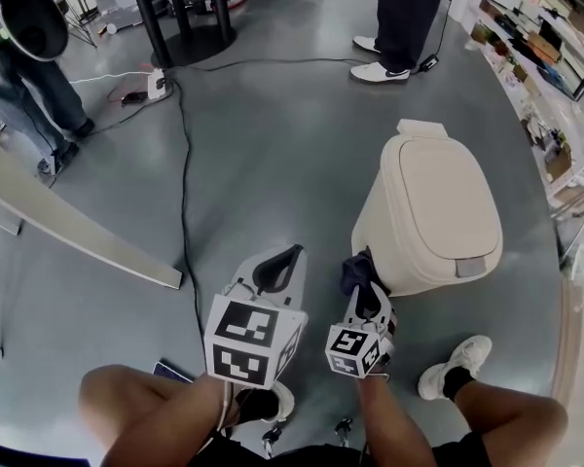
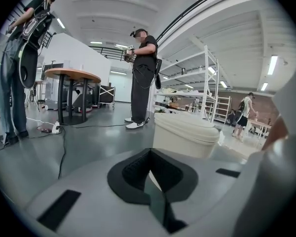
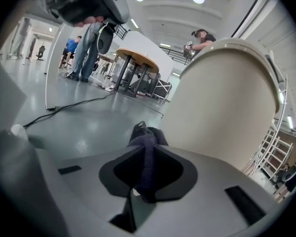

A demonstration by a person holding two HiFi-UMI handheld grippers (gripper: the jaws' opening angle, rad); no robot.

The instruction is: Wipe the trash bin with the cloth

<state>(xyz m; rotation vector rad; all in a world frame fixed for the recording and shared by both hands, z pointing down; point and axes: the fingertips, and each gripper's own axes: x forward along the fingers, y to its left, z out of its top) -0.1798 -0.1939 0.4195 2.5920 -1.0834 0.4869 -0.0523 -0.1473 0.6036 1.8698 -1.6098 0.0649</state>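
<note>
A glossy grey floor (image 1: 273, 134), crossed by a black cable (image 1: 184, 183), carries the cream trash bin (image 1: 438, 212), its lid down. The right gripper (image 1: 365, 292) jaws pinch the dark cloth (image 1: 356, 269) at the bin's side. The left gripper (image 1: 284, 261) jaws meet, empty.

The grey, glossy floor (image 1: 273, 154) fills the head view. Right of centre the cream trash bin (image 1: 428, 217) stands on it, lid closed. A black cable (image 1: 185, 193) runs from the upper part of the frame down past the centre, starting near a white power strip (image 1: 158, 86) at the upper left. At the top stands a round black table base (image 1: 190, 45), with a pair of white shoes (image 1: 380, 71) to its right. A long pale board (image 1: 78, 232) lies slanted at the left. A white shoe (image 1: 455, 363) rests at the lower right, near the bin
</note>
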